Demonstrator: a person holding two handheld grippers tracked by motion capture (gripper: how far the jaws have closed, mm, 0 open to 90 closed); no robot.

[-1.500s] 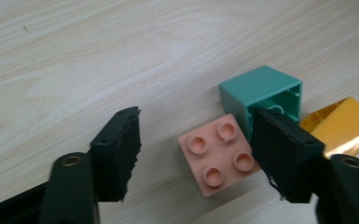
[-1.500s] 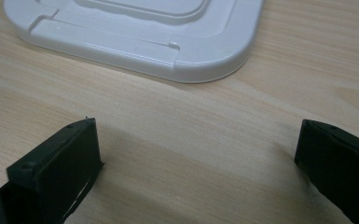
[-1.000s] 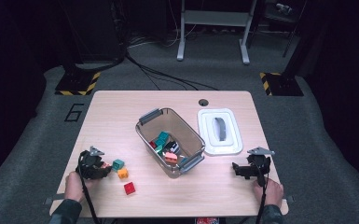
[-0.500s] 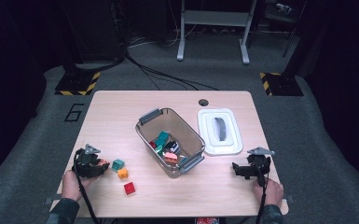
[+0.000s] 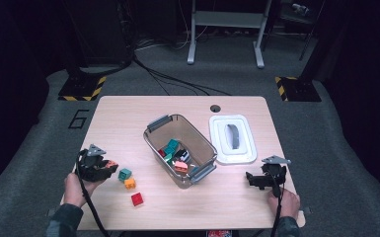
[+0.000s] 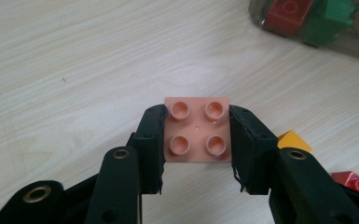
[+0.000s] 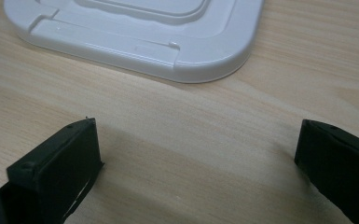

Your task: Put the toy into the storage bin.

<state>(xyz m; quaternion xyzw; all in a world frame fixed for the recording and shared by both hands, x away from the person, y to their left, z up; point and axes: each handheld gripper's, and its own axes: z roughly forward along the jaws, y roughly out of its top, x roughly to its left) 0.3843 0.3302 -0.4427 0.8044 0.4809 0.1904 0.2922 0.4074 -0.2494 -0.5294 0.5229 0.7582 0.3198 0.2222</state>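
A single large digit "6" is marked on the grey floor (image 5: 39, 163), just off the far left corner of the surface (image 5: 128, 113); nothing else is readable

Salmon-pink four-stud brick (image 6: 196, 136), studs up, level, off the table, clamped between black pads.

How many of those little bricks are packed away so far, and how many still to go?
Several bricks already lie in the clear bin. The left gripper is shut on a pink brick, not yet binned. Three remain on the table: a green brick, an orange brick and a red brick.
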